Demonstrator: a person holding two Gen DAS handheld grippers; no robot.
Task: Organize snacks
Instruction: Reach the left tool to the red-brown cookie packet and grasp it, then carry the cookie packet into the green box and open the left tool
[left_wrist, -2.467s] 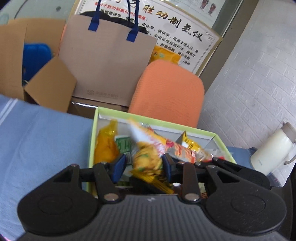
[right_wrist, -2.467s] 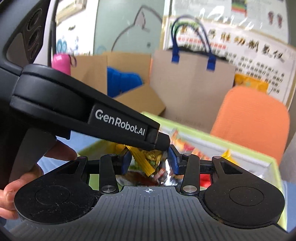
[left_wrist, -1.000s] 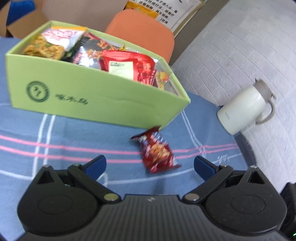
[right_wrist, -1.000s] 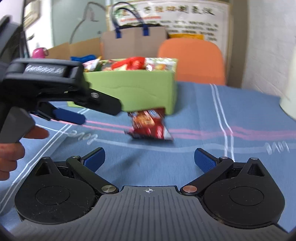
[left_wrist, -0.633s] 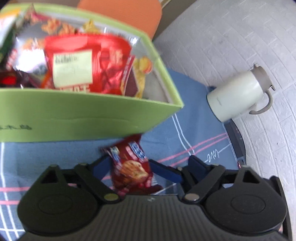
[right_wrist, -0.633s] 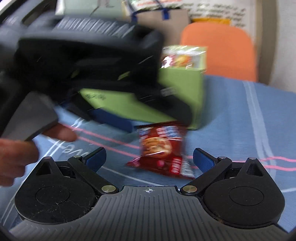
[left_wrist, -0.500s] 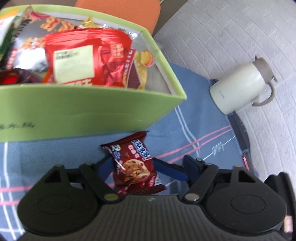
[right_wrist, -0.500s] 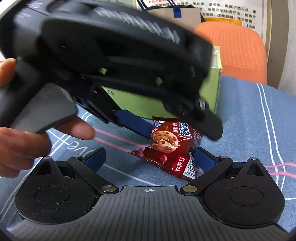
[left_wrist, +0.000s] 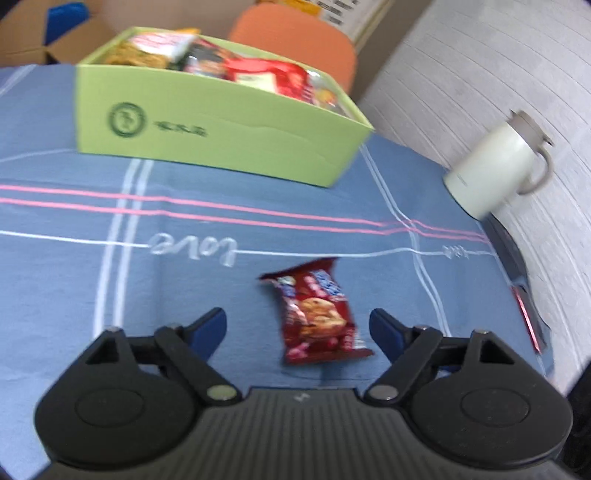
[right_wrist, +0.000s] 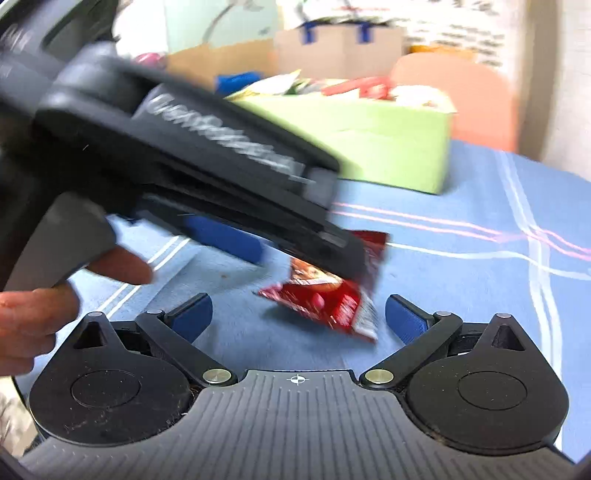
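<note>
Currently, step in hand: picking up the red cookie packet (left_wrist: 317, 314) for the green snack box (left_wrist: 221, 147).
Technique: judged best to straddle the packet's narrow width, lower squarely, then pinch the middle so the foil does not slip.
Left gripper (left_wrist: 297, 325): fingers spread and opening; packet between them, untouched.
Right gripper (right_wrist: 298, 315): fingers wide, empty.
Packet location: flat on the blue-clothed surface (left_wrist: 184, 288), well apart from the box.
</note>
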